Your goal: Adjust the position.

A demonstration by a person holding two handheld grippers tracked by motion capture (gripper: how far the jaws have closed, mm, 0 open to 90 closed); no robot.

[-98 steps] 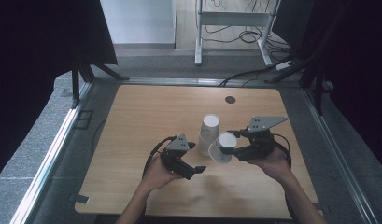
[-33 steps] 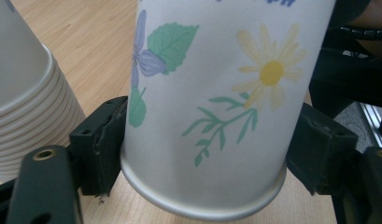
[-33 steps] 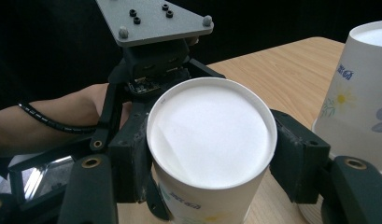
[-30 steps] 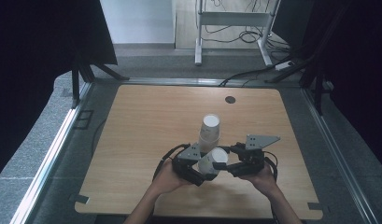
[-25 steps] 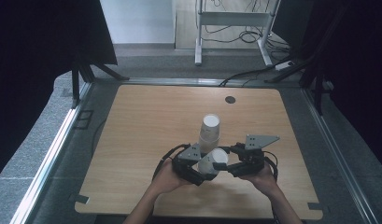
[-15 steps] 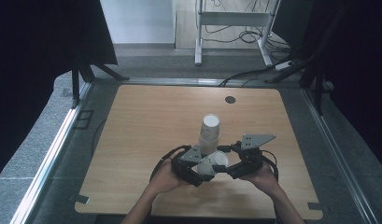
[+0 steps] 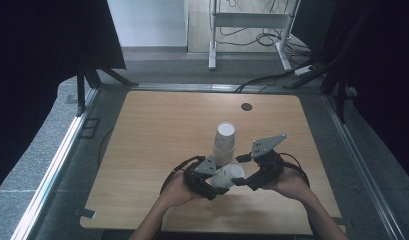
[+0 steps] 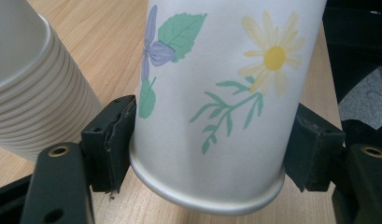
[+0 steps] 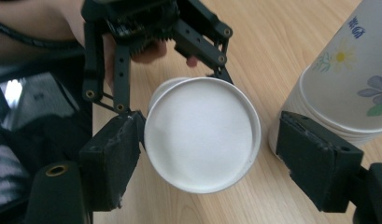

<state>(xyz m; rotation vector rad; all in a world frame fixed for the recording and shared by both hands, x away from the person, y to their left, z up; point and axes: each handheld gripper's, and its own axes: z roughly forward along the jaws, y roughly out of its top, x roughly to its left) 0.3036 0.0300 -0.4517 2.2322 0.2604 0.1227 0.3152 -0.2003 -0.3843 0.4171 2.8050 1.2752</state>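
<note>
**A:** So the single white paper cup with the flower print (image 8: 212, 107) is lying on its side just near of the upright stack of matching white paper cups (image 7: 225, 143), low over the light wooden table (image 7: 157, 130). It's clamped around its body by the left gripper (image 7: 217, 184), both pads pressed against the wall near the rim. Its flat base is pointed at the right gripper (image 9: 226, 163). How should the handover be finished?

**B:** The right gripper's jaws have just been opened, and the cup base sits between them with a gap on the right side, so nothing is gripped by it now. Only the left grip should be trusted. The squeeze is best kept light, since a thin paper wall is probably dented easily. The right gripper should be pulled straight back off the base, not sideways, because the stack is standing just beside its right pad (image 9: 314, 158) and could be knocked over.

**A:** And after that?

**B:** The cup is best turned upright well clear of the stack before being set down.
</note>
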